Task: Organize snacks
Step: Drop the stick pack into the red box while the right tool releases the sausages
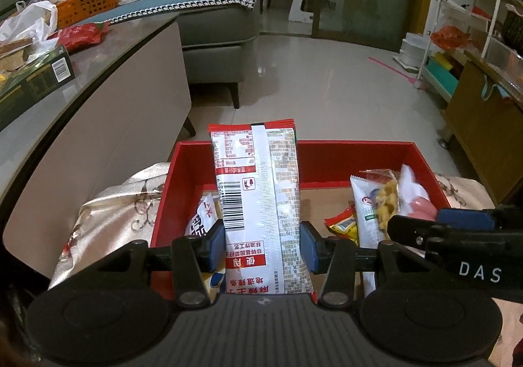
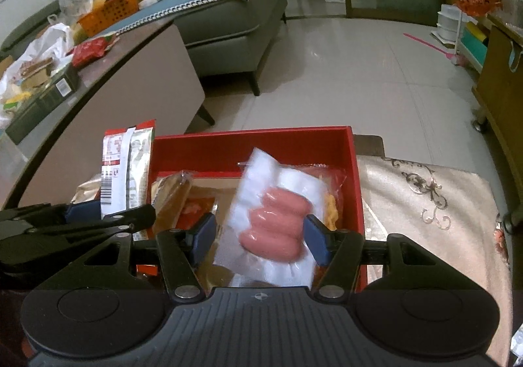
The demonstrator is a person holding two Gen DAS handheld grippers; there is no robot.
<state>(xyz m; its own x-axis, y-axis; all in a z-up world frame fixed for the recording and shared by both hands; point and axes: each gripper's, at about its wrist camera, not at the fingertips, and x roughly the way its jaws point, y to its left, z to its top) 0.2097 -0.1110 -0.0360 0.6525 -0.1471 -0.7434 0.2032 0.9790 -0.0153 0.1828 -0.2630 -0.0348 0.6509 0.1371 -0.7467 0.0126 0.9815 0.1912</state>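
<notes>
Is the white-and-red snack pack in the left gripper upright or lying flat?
Upright. The snack pack stands on end, clamped at both side edges by the left gripper, its top seal poking above the red box rim.

Each gripper, left [image 1: 263, 244] and right [image 2: 260, 237], has black linkage arms with silver pivot screws, blue pads [image 1: 215, 244] on its fingers, and a ribbed grey body between round black discs; one arm bears white letters "DAS".

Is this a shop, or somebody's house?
Most likely a house, probably a living room. There is a grey sofa with a blue cover, a shiny tiled floor, and a cluttered low table with bags and baskets on top. It looks lived in, not like a shop.
</notes>
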